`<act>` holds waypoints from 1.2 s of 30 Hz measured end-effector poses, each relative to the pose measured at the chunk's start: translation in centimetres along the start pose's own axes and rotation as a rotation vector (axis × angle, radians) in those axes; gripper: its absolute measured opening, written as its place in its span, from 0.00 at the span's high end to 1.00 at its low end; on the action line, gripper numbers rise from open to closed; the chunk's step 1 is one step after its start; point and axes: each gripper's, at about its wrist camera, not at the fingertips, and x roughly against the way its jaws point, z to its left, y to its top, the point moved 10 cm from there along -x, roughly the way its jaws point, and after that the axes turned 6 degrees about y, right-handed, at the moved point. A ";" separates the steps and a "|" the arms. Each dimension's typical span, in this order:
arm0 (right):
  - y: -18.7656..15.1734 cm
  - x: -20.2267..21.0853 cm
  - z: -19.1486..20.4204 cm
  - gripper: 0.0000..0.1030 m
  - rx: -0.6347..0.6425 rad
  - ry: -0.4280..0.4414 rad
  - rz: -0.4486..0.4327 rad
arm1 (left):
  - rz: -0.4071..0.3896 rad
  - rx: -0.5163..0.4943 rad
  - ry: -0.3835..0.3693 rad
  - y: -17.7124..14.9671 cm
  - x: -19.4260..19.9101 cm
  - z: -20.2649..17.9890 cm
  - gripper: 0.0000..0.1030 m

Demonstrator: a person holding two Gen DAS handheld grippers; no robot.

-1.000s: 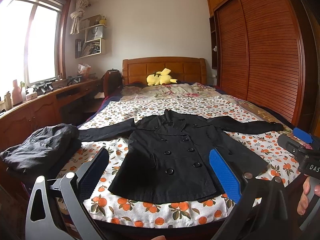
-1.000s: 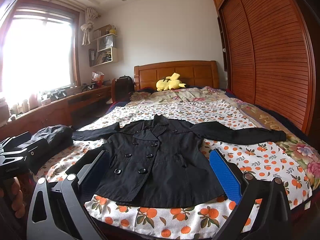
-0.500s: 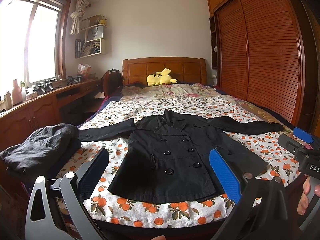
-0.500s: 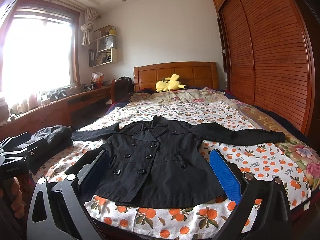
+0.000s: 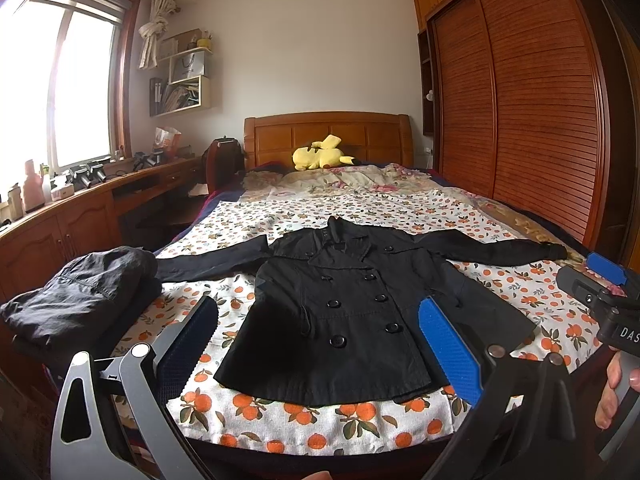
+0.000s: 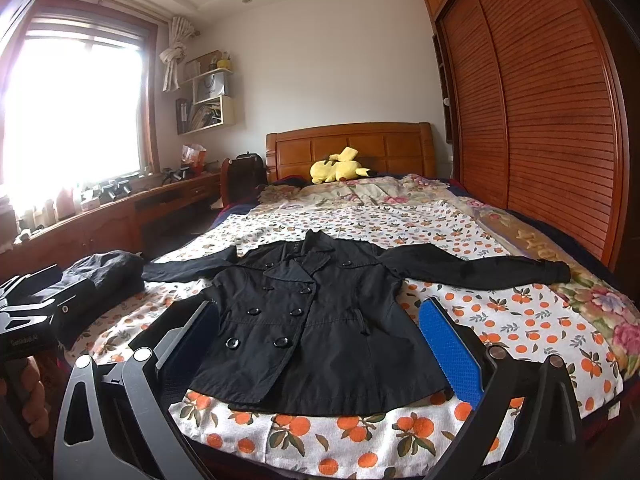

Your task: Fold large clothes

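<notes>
Both tongs stand wide apart and hold nothing: I see my left gripper and right gripper hanging short of the bed's near edge, blue-padded fingers touching no cloth. Between each pair lies the black double-breasted button coat, flat and face up on the orange-print white bedspread, sleeves stretched out sideways. A crumpled dark grey garment sits just beside its left sleeve.

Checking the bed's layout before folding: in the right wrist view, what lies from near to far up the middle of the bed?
Black coat → floral quilt → yellow plush toy → wooden headboard.
</notes>
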 end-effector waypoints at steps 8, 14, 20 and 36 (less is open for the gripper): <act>0.0 0.0 0.0 0.06 0.000 -0.001 -0.003 | 0.002 0.000 -0.001 0.0 0.0 0.0 0.02; -0.1 0.1 -0.2 0.06 -0.002 -0.004 -0.006 | 0.003 -0.001 -0.003 -0.1 0.0 -0.3 0.02; -0.3 0.1 -0.2 0.06 -0.005 -0.003 -0.002 | 0.010 -0.003 -0.005 -0.5 -0.2 -0.7 0.02; -1.8 -3.1 0.7 0.06 0.023 0.031 0.040 | 0.085 0.000 0.024 -2.8 -4.7 1.3 0.02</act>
